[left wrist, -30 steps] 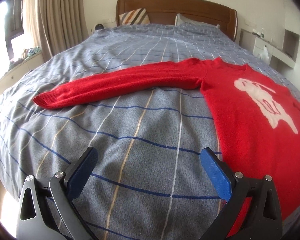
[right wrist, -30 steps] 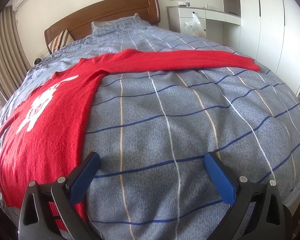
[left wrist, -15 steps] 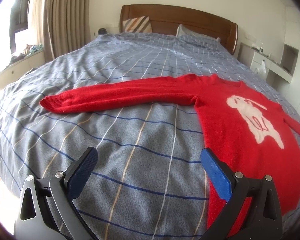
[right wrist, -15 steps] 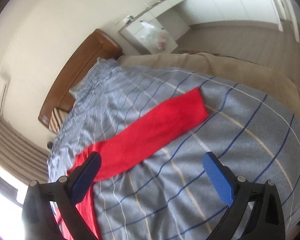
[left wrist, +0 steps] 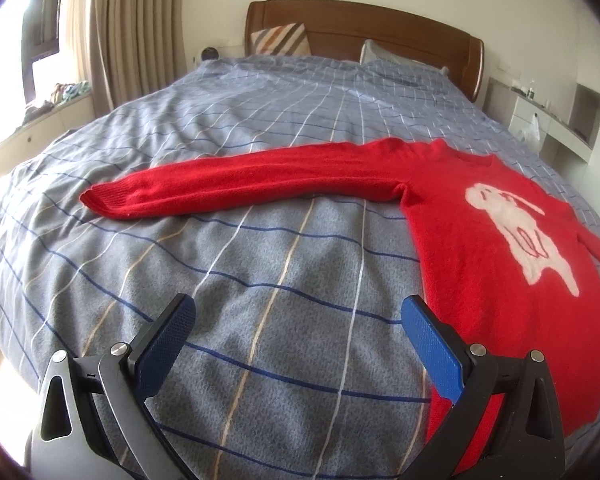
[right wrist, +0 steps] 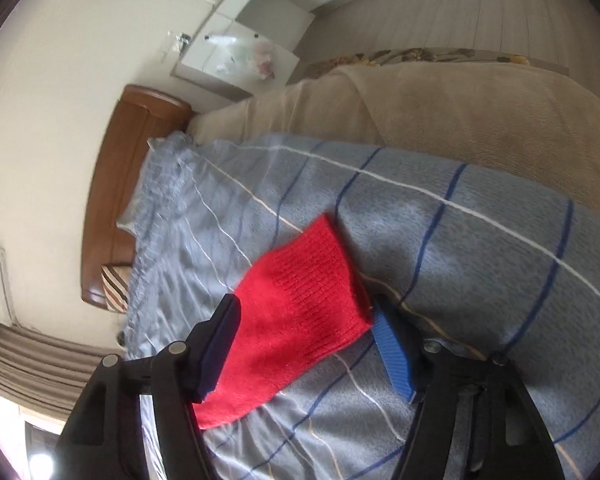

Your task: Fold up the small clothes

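Observation:
A red sweater (left wrist: 500, 248) with a white animal figure lies flat on the bed, its left sleeve (left wrist: 240, 180) stretched out to the left. My left gripper (left wrist: 296, 320) is open and empty, low over the blanket near the sweater's lower left hem. In the right wrist view the cuff of the right sleeve (right wrist: 300, 312) lies between the open fingers of my right gripper (right wrist: 304, 328), which is tilted sideways close over the blanket. The jaws stand on either side of the cuff, not closed on it.
The bed has a grey-blue checked blanket (left wrist: 260, 280), a wooden headboard (left wrist: 360, 28) and pillows (left wrist: 280, 38). Curtains and a window sill (left wrist: 52, 96) stand left. A beige cover (right wrist: 440, 108) hangs at the bed's right edge, white cabinets (right wrist: 236, 56) beyond.
My right gripper has swung right, rolled sideways and dropped onto the right sleeve's cuff, which now sits between its fingers. My left gripper has pulled back slightly and stayed open.

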A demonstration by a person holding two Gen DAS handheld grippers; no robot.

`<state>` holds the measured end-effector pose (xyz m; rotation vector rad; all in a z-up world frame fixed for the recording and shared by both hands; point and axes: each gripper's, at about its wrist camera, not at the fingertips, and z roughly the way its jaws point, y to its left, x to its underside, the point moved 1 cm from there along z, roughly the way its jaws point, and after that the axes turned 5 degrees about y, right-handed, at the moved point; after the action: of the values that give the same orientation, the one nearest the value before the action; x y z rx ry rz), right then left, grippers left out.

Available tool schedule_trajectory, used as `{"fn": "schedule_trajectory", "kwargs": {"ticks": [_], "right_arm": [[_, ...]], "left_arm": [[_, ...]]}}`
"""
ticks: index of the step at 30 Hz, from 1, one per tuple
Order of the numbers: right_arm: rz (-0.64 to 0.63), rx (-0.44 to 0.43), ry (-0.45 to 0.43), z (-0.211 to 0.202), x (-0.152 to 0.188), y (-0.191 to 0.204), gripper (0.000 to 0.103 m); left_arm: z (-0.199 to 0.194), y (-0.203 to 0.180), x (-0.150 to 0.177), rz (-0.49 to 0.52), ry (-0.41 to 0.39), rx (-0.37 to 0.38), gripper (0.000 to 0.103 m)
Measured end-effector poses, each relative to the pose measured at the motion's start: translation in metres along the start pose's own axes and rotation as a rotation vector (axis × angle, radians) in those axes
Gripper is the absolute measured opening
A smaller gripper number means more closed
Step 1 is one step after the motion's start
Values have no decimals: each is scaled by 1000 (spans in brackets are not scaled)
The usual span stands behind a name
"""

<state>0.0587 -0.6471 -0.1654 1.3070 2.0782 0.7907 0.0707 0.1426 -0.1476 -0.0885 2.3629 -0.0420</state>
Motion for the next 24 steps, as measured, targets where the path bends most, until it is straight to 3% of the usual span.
{"fn": "schedule_trajectory", "kwargs": {"ticks": [2,3,5,9,11,13,18,21,24], "right_arm": [[-15,49,27,11,-5,1,52],[-23,51,37,14,-7,2,41],[-43,76,67,22,-9,1,4],[-128,168,14,20,-8,19,4],[-247,224,-52,10,-1,50,4],[-366,222,-104,4,8,92,4],[-699,96,-120,7,64,232,4],[-888,2,-67,24,121,312,4],[-1029,-68,-11,50,188,368,4]], "left_arm": [[2,-1,1,3,5,-5,103],[3,-1,1,5,10,-8,103],[8,-2,3,3,26,-12,103],[12,-1,6,1,42,-22,103],[9,0,6,-1,31,-23,103],[8,3,6,-13,26,-19,103],[9,8,5,-40,27,-9,103],[8,9,5,-42,14,-7,103],[8,12,5,-49,10,-8,103]]}}
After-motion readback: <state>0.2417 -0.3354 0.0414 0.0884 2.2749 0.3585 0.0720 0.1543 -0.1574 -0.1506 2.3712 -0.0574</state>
